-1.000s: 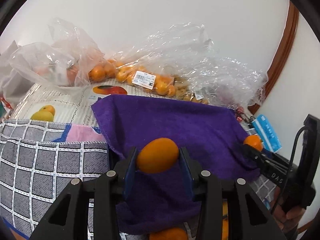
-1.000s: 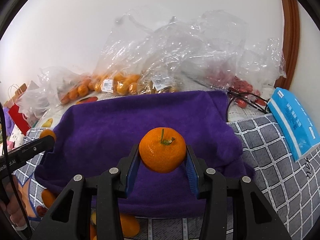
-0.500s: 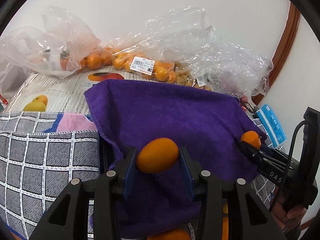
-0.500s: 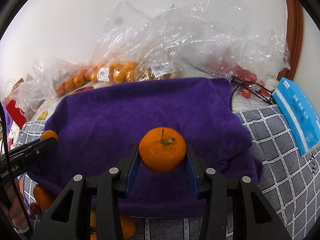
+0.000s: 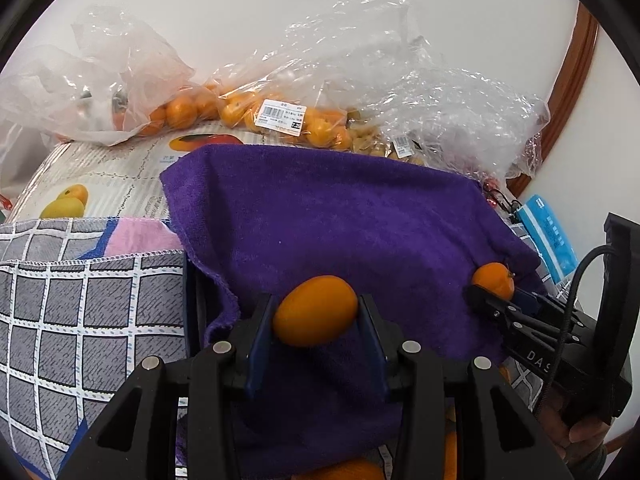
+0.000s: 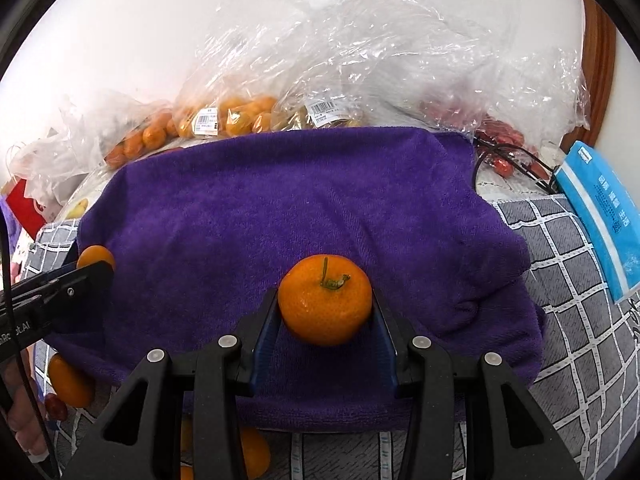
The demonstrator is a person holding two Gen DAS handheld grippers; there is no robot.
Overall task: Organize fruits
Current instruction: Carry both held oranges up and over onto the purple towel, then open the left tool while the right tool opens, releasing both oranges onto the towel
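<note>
Fruits are what both grippers carry over the purple towel. A smooth oval orange fruit sits squeezed in the left gripper. A round orange with a green stem sits squeezed in the right gripper. More loose oranges lie by the near edge of the towel. Clear bags of oranges rest by the wall. Each fruit is round and slick, so it could slip out if the squeeze loosens. Once set down, it could roll off the soft towel. The two grippers are near each other and could bump.
</note>
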